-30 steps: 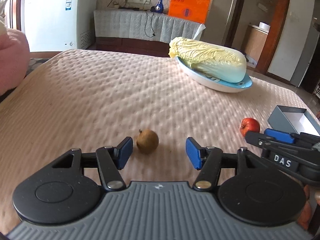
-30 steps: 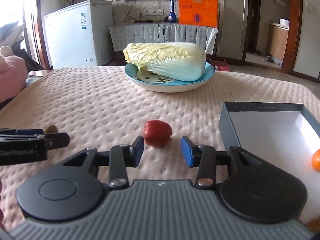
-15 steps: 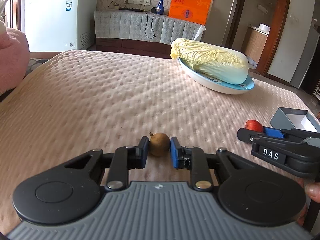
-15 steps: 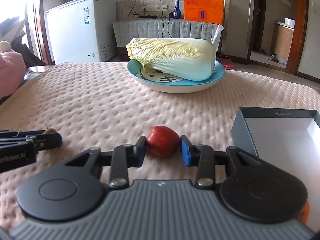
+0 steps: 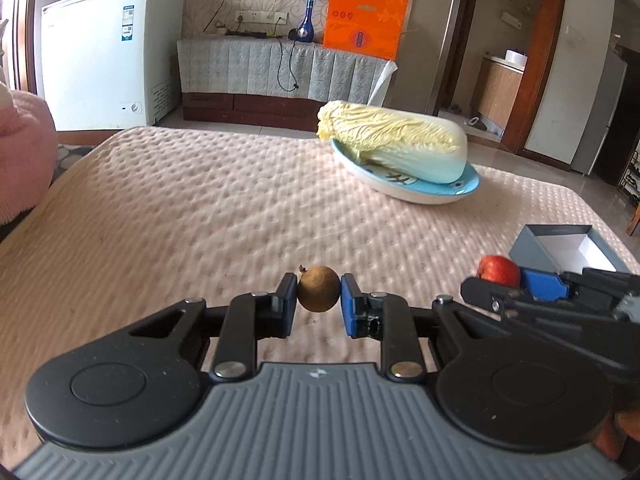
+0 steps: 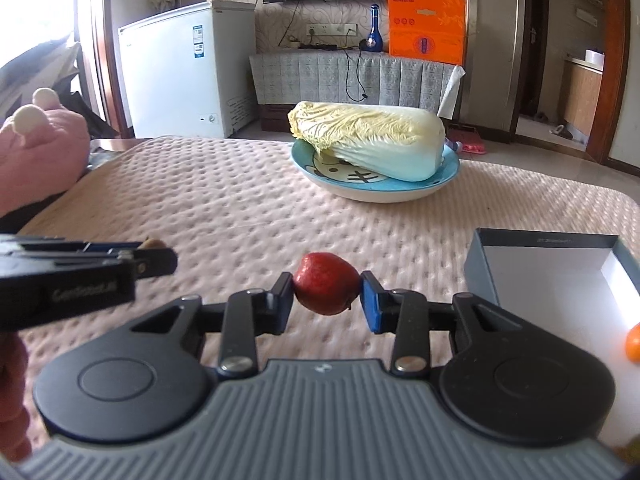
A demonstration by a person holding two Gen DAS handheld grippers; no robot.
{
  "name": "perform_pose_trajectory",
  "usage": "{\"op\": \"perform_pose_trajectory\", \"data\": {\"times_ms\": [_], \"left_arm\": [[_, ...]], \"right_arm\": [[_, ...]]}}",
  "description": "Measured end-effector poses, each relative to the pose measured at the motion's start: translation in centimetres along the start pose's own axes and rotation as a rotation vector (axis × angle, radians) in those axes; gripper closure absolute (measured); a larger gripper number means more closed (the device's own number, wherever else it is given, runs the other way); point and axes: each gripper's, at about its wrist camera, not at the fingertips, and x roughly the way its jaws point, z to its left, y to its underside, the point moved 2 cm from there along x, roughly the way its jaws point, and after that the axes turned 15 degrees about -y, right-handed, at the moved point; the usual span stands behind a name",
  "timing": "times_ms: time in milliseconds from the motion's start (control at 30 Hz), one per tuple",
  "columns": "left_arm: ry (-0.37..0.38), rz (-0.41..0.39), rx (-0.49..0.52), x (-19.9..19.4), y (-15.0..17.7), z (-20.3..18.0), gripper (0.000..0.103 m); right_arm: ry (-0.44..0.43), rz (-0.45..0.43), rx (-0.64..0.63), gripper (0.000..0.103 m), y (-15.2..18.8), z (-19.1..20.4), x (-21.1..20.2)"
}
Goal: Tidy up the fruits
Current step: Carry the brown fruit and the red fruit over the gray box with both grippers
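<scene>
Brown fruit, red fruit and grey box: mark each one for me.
brown fruit [image 5: 319, 289], left wrist view, middle of its rounded front.
red fruit [image 6: 327, 283], right wrist view, centre of its skin.
grey box [image 6: 482, 270], right wrist view, its near left wall.

In the left wrist view the bench [image 5: 200, 208] fills the middle of the frame. A plate [image 5: 404, 190] sits on it at upper right of centre, with a cabbage [image 5: 396, 144] lying on it. An open box [image 5: 560, 242] stands at the right edge. A small round fruit [image 5: 319, 289] is at lower centre, and a second fruit [image 5: 498, 269] lies to its right, just left of the box. In the right wrist view, 1 more fruit [image 6: 633, 342] lies inside the box at the right edge.
</scene>
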Motion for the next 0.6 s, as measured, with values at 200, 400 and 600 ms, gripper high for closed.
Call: {"op": "perform_pose_trajectory", "data": {"times_ms": [200,400,600], "left_arm": [[0.018,-0.023,0.0,-1.6,-0.6,-0.8,0.075],[0.041,-0.036,0.007,-2.8,-0.9,-2.0,0.075],[0.071,-0.054,0.025,-4.1,-1.0,-3.7,0.075]], "right_arm": [[0.004,-0.01,0.003,0.064,0.4,0.2,-3.1],[0.008,-0.03,-0.014,0.064,0.9,0.8,-6.4],[0.008,-0.049,-0.008,0.064,1.7,1.3,-9.3]]}}
